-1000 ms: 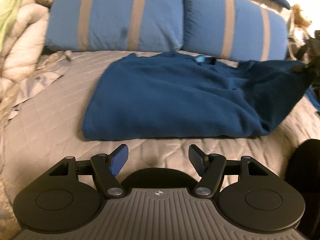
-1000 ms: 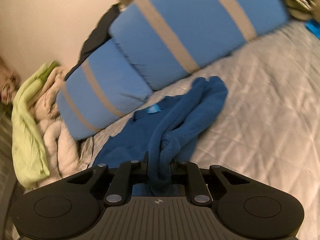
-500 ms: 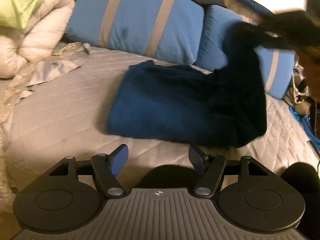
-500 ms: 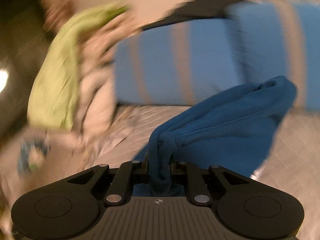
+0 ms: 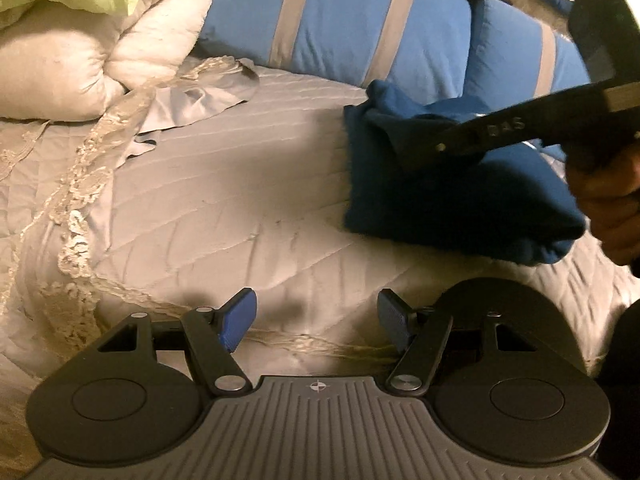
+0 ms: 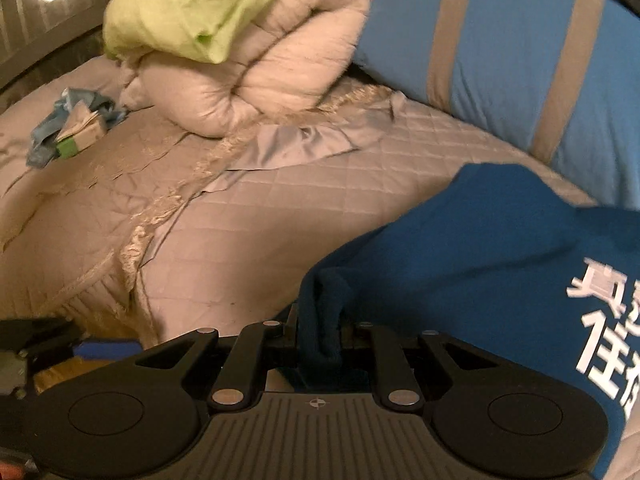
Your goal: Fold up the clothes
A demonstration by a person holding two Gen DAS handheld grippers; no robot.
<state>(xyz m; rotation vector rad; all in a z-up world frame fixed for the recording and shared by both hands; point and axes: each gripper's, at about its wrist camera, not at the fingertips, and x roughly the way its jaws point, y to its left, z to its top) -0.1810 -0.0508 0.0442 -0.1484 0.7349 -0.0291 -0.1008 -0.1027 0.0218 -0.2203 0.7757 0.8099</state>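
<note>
A dark blue sweatshirt [image 5: 448, 196] lies folded over on the grey quilted bed [image 5: 224, 200], at the right of the left wrist view. My left gripper [image 5: 316, 320] hovers open over bare quilt, short of the garment, with nothing between its blue pads. In that view the right gripper's body [image 5: 532, 124] reaches in from the right, held by a hand [image 5: 608, 200], above the sweatshirt. In the right wrist view my right gripper [image 6: 320, 340] is shut on a bunched fold of the sweatshirt [image 6: 480, 264], whose white printed lettering [image 6: 604, 328] faces up.
Two blue pillows with grey stripes [image 5: 352, 24] line the headboard. A rolled cream comforter [image 6: 248, 64] with a lime green cloth [image 6: 192, 4] on it fills the far left. A small heap of blue fabric and paper [image 6: 72, 128] lies on the bed's left part.
My right gripper has carried the sweatshirt's right side leftward over the rest, so the garment is now narrower with its printed side up. My left gripper has drifted left, staying open.
</note>
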